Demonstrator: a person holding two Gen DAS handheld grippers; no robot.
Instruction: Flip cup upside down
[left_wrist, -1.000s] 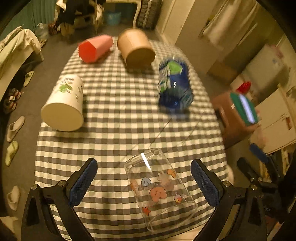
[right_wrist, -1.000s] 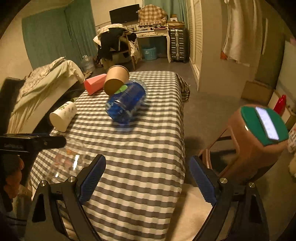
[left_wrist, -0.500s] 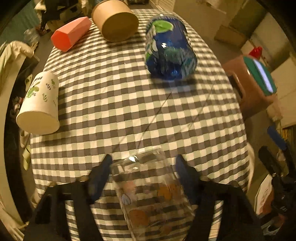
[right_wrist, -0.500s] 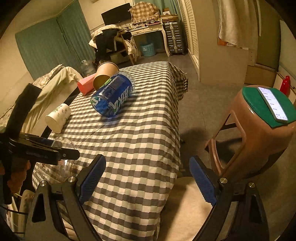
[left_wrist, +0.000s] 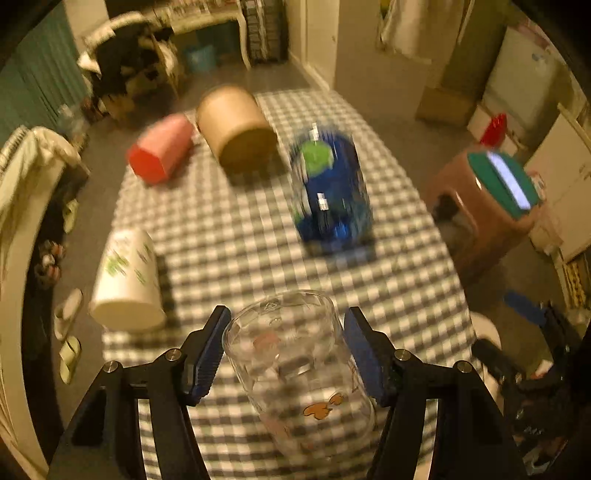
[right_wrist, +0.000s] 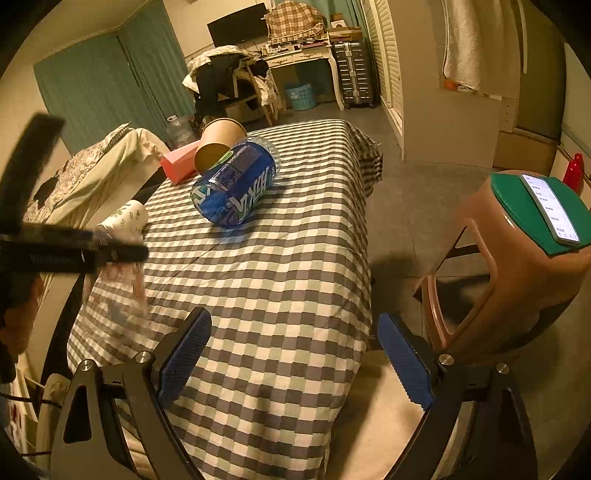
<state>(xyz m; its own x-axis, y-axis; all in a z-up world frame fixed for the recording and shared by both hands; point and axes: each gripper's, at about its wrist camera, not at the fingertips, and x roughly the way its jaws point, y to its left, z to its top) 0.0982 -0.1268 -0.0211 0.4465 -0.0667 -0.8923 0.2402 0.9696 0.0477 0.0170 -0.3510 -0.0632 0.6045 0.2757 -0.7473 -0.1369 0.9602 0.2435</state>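
Left wrist view: I had the left tongs (left_wrist: 284, 345) clamped on the clear glass cup (left_wrist: 295, 373), gripping its sides so I could turn it over above the table (left_wrist: 240, 229). It looked transparent, with cartoon stickers.

Right wrist view: the right tongs (right_wrist: 291, 358) stood wide, holding nothing.

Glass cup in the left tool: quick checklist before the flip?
1. Left tool closed on glass cup: ok, pads at both sides.
2. Cup clear of the table: cannot tell, frame blurred.
3. White cup outside the swing: ok, apart, off to the left.
4. Blue bottle outside the swing: ok, farther back.
5. Right tool out of the way: ok, open, near the table's edge.
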